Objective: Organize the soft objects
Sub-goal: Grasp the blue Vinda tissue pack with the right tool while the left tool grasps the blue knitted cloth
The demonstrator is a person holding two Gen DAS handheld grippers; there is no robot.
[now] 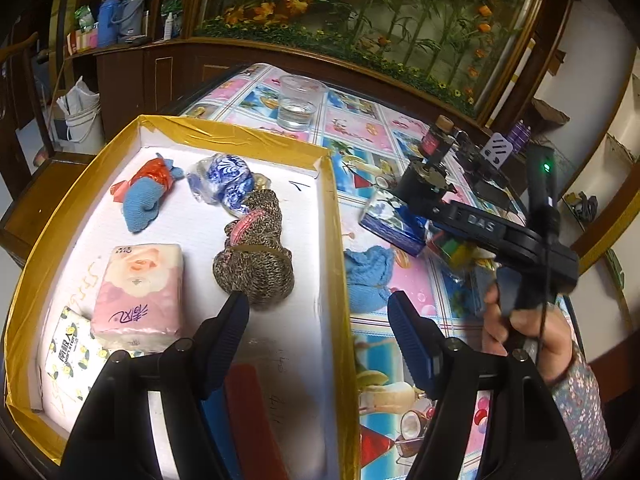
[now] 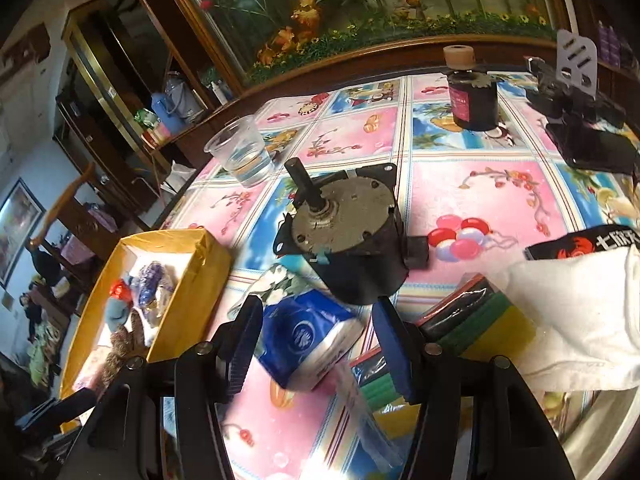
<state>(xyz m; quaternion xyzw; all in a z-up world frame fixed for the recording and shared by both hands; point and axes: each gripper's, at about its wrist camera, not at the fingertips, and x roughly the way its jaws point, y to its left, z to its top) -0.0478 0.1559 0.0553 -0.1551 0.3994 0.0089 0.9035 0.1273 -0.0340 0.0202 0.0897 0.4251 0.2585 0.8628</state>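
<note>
— Two views, and we take the gold-edged box (image 1: pixel 335 216) as our landmark. How much of it do we see?

— Its near end is cut off behind the left gripper (image 1: pixel 318 312), whose jaws stand apart and empty over the box's right wall.

— What lies inside the box?

— We see a pink tissue pack (image 1: pixel 138 290), a brown knitted roll (image 1: pixel 256 256), a blue knitted piece (image 1: pixel 142 200), a blue-and-white wrapped bundle (image 1: pixel 226 178) and a yellow-printed tissue pack (image 1: pixel 72 350), half hidden under the pink one.

— And outside the box?

— Right of it, on the table, a blue knitted cloth (image 1: pixel 366 276) sits partly behind the wall. Further right, the right gripper (image 2: pixel 316 316) stands apart around a blue tissue pack (image 2: pixel 308 340); we cannot tell whether its pads touch it.
</note>
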